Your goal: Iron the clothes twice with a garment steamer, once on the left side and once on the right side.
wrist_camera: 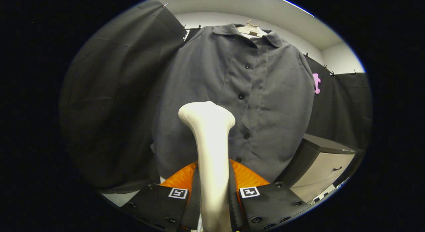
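You've got the steamer (210, 152) clamped in the gripper (213, 205) right now: fingers closed in on both sides of its white neck, pressing on it, no gap showing. Head of the steamer flares out just ahead of the fingers and points up and fwd at the shirt (232, 102).

Shirt's straight beyond the fingers, hanging on a hanger (252, 28), buttoned down the front, collar up top. Steamer head sits in front of the lower middle of it, a bit to your left of the button line. Can't tell if the head is touching the cloth or just near it; looks close, that's all I'd say.

Handling, my read: steamer body is hard smooth plastic, prob slippery, and top-heavy w/ that flared head. Your grip on the narrow neck below the flare is the right spot; the flare should stop it sliding down thru the fingers. Keep the squeeze firm, it could twist if the head drags on fabric. Shirt's soft, light, hangs loose, so it'll swing and bunch if you push hard. Light contact, slow strokes along each front panel, left of the buttons, then right.

Containers: a cabinet (318, 165) stands off to the right, beyond the fingers, w/ a drawer (327, 170) that's closed, so no telling what's in it. Something orange (245, 177) sits just behind the fingers, under the shirt hem; can't make out what it is.
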Demonstrator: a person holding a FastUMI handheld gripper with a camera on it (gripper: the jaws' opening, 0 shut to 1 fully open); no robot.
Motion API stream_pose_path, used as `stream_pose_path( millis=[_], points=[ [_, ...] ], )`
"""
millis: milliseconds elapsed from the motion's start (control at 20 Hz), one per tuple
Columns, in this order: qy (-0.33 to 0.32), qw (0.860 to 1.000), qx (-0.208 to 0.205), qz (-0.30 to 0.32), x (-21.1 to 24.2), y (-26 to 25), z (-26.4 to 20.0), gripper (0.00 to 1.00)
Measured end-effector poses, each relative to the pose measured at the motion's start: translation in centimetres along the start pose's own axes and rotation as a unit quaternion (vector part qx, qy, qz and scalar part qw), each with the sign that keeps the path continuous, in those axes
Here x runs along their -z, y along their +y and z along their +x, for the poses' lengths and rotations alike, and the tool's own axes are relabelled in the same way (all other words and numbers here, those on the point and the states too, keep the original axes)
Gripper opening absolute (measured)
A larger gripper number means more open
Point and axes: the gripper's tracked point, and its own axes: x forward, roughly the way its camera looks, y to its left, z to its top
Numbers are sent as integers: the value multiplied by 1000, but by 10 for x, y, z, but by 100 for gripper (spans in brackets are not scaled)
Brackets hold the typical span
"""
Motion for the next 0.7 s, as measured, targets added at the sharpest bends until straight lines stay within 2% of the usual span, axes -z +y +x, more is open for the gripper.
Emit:
stream_pose_path(
  millis=[400,700],
  points=[
    [33,999,-12,-10,44,12,-12,43],
    [39,999,-21,-14,48,18,-27,43]
  ],
)
